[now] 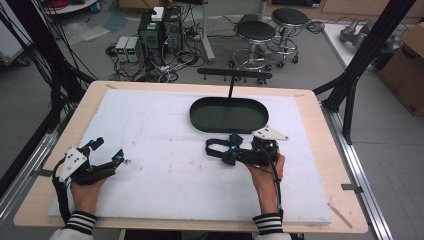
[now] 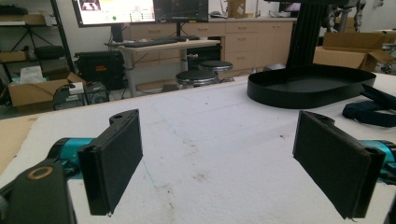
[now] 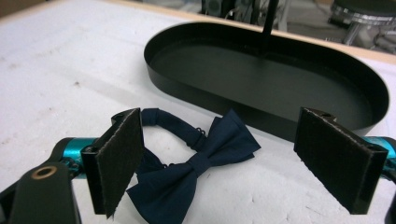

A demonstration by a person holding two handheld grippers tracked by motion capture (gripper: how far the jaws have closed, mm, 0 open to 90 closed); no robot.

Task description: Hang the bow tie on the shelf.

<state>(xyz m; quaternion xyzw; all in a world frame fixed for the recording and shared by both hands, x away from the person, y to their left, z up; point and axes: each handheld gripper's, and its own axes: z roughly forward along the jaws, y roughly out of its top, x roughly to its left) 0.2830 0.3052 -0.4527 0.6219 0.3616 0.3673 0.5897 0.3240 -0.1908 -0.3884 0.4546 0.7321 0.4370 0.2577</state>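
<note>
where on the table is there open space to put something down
The white mat is bare between the left gripper and the bow tie, and left of the black tray, whose inside is also bare. It is crowded between the tray, bow tie and right gripper.

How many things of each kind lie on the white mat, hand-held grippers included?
Navy bow tie: 1
Black oval tray: 1
Hand-held gripper: 2, the left and the right
Total: 4
</note>
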